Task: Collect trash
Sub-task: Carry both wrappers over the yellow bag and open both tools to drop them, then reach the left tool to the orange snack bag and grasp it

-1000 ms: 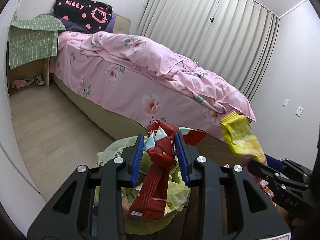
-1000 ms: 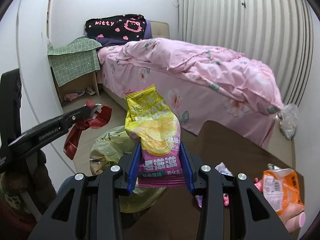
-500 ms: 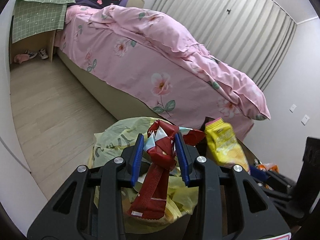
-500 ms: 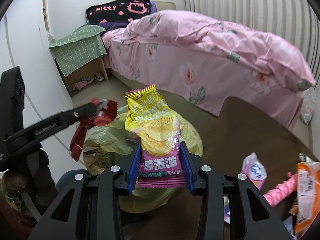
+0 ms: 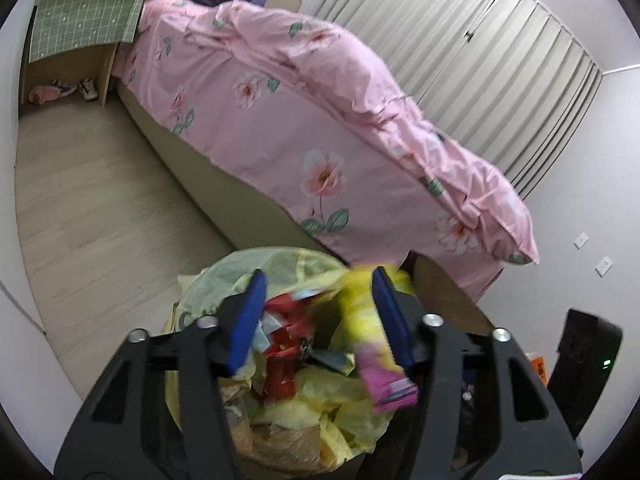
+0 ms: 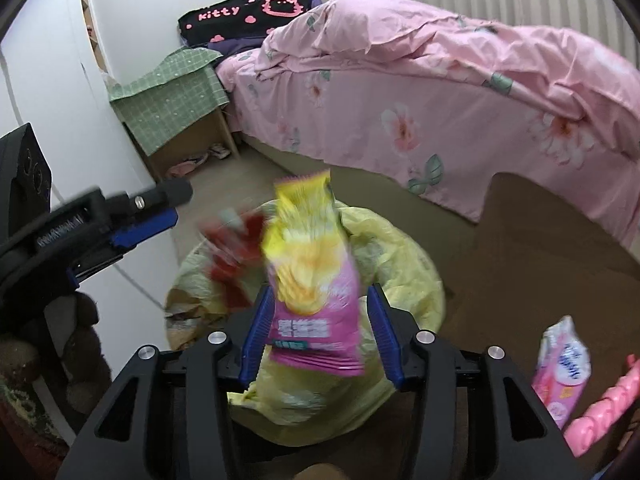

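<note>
Both grippers hang over a bin lined with a yellow bag (image 5: 224,280) (image 6: 400,264). My left gripper (image 5: 320,320) is open; the red wrapper (image 5: 286,344) is blurred and loose between its blue pads, over the bag. My right gripper (image 6: 318,334) is open; the yellow and pink chip bag (image 6: 308,264) is blurred and loose between its pads above the bin. The chip bag also shows in the left wrist view (image 5: 368,332). The red wrapper shows in the right wrist view (image 6: 234,252), with the left gripper (image 6: 120,220) at left.
A bed with a pink floral cover (image 5: 320,128) stands behind the bin. A brown table (image 6: 540,256) at right holds a pink packet (image 6: 562,364) and a pink object (image 6: 604,412). A nightstand with a green cloth (image 6: 172,100) is by the wall.
Both grippers have opened over the bin. The red wrapper and the chip bag have come loose and are dropping toward the yellow bag. Both views have tilted further down.
</note>
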Available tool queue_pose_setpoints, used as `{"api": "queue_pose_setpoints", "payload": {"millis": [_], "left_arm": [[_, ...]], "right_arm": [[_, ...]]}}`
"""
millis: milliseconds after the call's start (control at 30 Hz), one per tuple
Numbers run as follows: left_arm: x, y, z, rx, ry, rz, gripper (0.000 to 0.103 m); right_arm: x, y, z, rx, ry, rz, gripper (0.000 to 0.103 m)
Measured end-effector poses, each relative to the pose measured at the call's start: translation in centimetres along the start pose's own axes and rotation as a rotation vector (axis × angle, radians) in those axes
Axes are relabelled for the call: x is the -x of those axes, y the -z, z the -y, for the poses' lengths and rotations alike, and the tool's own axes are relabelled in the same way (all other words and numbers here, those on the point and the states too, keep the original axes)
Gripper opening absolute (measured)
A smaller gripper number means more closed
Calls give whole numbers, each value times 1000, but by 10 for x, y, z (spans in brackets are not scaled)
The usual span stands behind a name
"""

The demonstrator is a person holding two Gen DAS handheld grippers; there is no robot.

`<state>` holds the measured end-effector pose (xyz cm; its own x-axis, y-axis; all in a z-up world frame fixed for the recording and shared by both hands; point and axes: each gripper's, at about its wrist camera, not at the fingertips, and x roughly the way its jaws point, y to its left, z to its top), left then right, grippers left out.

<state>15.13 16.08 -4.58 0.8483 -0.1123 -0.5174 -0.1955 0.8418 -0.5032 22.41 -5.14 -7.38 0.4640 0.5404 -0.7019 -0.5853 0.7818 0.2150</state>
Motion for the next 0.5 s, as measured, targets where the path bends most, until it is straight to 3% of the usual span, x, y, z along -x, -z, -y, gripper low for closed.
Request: {"api": "queue_pose_setpoints", "payload": {"millis": [200, 500], "left_arm": [[16, -2, 4, -21, -30, 37, 57], [27, 7, 32, -90, -3, 22, 57]], "right_arm": [[24, 8, 6, -16, 20, 36, 53], [111, 50, 49, -90, 171, 136, 54]]}}
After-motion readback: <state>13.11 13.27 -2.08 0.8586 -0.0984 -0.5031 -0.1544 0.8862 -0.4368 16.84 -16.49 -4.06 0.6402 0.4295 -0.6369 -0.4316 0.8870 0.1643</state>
